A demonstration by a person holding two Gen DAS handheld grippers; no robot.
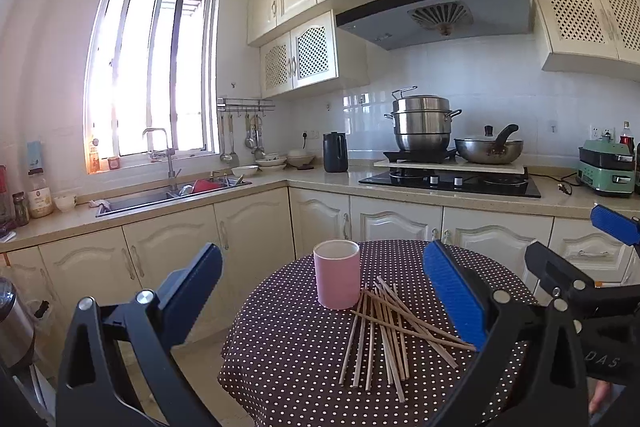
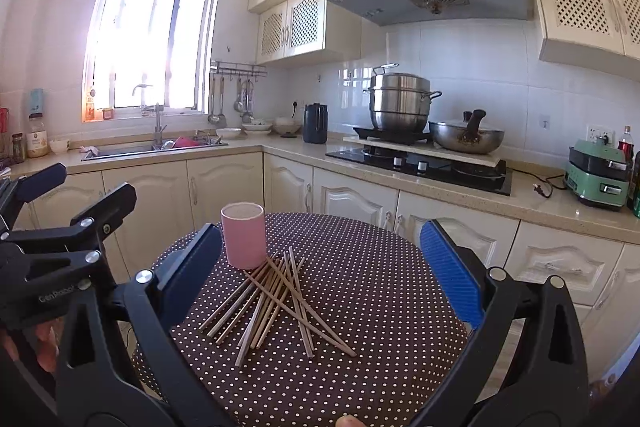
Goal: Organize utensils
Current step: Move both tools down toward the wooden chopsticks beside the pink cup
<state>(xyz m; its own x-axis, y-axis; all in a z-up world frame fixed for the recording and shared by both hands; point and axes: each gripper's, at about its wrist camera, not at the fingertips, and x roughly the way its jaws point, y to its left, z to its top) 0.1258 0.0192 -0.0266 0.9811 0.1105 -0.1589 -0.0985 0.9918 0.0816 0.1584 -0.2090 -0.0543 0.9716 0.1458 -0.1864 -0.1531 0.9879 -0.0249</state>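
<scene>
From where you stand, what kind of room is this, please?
Most likely a home kitchen: a sink under the window, a hob with a steel steamer pot below an extractor hood, and cream cabinets all around.

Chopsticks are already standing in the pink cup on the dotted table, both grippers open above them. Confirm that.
Not quite: the chopsticks are not in the pink cup. They lie in a loose crossed pile on the dotted table beside it, as the right wrist view shows. Both grippers, left and right, are open.
</scene>
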